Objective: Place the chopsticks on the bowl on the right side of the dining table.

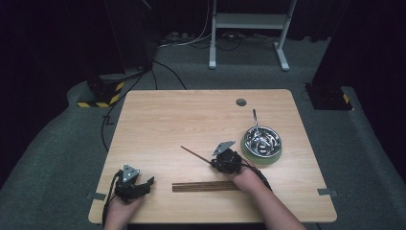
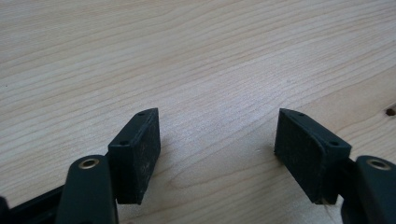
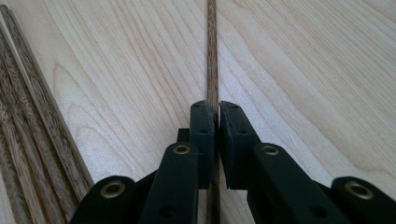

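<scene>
Pale, fine-grained wood on the table (image 1: 191, 120). Dark brown on the single chopstick (image 3: 212, 56), streaked brown grain on the bundled chopsticks (image 1: 206, 186). Shiny silver on the bowl (image 1: 262, 140), green at its base. Matt black on both grippers (image 3: 216, 109) (image 2: 217, 135).

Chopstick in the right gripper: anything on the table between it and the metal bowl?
Nothing visible. The right gripper is shut on the chopstick, and bare table lies between it and the metal bowl just to its right. The bundle of chopsticks lies nearer the person, off that path.
</scene>
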`<state>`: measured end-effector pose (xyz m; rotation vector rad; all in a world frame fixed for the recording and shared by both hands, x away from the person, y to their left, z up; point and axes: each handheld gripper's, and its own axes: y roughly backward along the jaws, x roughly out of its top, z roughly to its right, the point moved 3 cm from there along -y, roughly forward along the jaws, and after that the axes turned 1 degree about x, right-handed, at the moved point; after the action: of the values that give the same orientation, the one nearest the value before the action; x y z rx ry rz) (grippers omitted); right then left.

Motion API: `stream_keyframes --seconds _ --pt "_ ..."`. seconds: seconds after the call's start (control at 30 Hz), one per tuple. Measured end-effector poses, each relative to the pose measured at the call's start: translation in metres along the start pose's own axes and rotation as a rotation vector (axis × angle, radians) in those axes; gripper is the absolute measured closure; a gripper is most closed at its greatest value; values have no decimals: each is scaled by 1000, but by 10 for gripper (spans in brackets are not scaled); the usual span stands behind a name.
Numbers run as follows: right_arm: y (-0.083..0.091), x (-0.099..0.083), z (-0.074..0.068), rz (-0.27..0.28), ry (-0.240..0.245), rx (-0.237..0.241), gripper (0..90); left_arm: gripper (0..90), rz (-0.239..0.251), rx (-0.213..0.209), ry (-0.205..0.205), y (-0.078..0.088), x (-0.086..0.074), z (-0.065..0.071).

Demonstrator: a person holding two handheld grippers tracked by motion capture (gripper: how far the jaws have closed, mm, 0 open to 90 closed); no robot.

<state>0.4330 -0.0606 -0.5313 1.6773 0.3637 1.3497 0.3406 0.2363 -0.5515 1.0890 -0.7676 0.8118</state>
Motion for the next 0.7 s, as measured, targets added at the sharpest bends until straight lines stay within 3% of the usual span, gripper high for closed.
stream_keyframes --seconds 0.2,0.43,0.7 --pt "6 5 0 19 27 -31 838 311 0 1 2 0 0 0" --pt "25 13 -3 52 49 -28 840 311 -1 2 -2 0 0 0" --pt "47 9 -9 53 97 -68 840 311 -2 1 -3 0 0 0"
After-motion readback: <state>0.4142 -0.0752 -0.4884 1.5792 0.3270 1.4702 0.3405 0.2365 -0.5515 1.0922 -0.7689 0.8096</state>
